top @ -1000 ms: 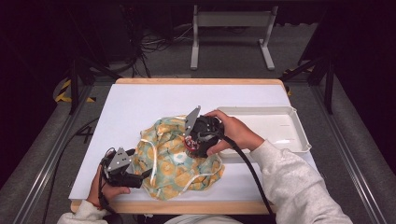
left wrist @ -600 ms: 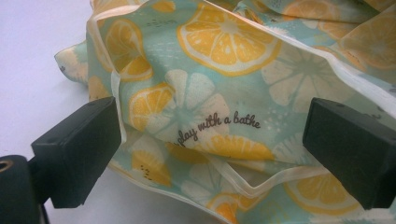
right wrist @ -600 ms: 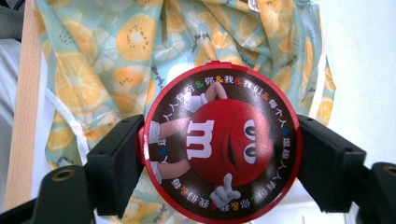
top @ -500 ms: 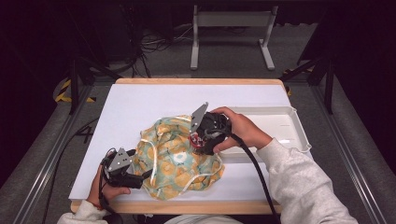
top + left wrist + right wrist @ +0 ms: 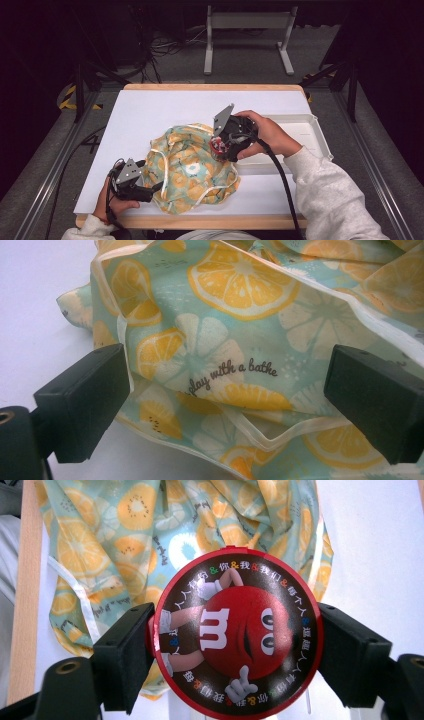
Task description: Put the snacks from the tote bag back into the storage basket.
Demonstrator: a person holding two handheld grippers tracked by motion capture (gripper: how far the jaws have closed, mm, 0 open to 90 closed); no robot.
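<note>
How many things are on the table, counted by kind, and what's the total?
Lemon-print fabric bag: 1
Round red tin with a cartoon candy lid, held in the right hand-held gripper: 1
White plastic tray: 1
Total: 3

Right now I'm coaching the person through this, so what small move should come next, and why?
Probably carry the red round container, clamped in the right gripper, across to the white tray: it hangs above the citrus-print cloth, beside the tray, while the left gripper sits open at the cloth's edge.
</note>
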